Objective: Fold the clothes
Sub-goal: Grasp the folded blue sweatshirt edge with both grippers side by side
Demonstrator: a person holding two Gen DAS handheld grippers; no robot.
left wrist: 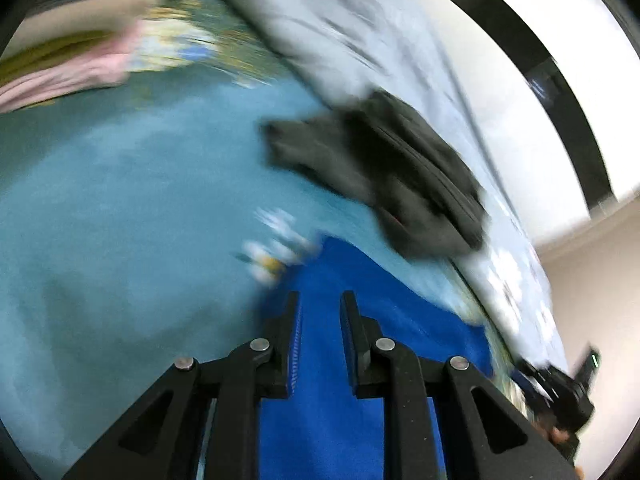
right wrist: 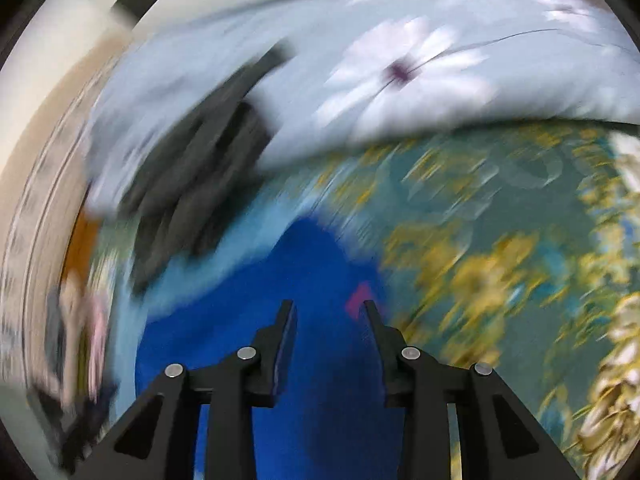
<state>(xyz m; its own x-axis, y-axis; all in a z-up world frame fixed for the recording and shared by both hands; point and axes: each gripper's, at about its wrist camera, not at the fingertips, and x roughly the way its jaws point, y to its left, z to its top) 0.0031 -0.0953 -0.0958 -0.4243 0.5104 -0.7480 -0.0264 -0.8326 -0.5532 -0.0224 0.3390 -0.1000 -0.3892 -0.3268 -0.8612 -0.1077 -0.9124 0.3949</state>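
A bright blue garment point(left wrist: 336, 412) lies flat directly beneath and ahead of both tongs, while a crumpled dark grey garment point(left wrist: 384, 180) lies farther ahead, apart from it.

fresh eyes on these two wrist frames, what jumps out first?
The bright blue garment, lying on the teal bedspread right under both hand-held grippers, left and right, whose jaws stand apart over it without pinching it. Next, a dark crumpled garment beyond it, against the pale floral quilt. Both views are motion-blurred.

Left claw point(left wrist: 320, 300) jaws slightly parted, right claw point(right wrist: 329, 307) wider, both angled downward
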